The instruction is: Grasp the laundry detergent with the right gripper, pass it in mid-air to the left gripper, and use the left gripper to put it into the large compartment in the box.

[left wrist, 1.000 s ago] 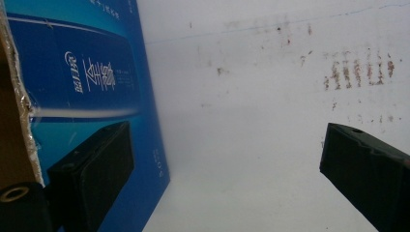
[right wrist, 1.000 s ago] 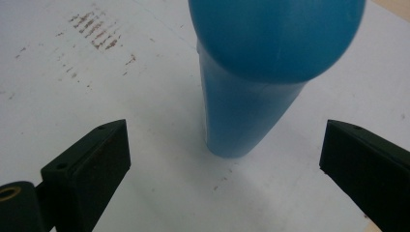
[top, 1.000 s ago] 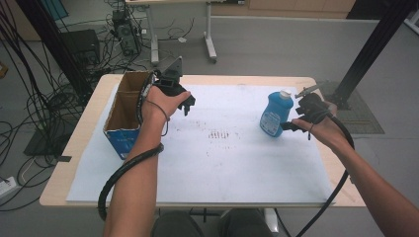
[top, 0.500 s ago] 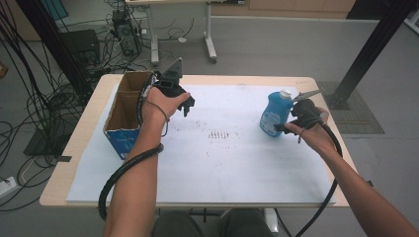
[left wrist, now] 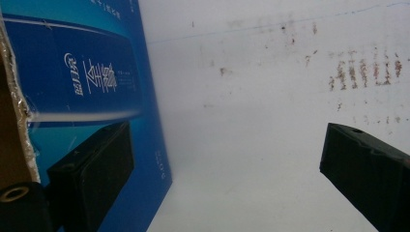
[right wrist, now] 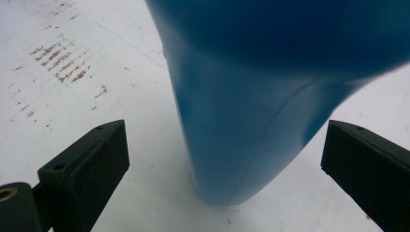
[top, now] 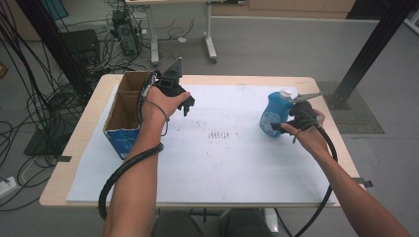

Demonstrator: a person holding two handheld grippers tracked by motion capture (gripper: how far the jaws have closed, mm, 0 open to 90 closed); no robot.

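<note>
Bottle sits right of centre in the high view, upright with its long axis vertical and white cap on top, between the spread jaws of the right gripper, which aren't touching it yet. Left gripper hangs released too, just beside the cardboard box at upper left; box looks empty inside. Compared with earlier, the right hand has slid closer around the bottle's base.
</note>
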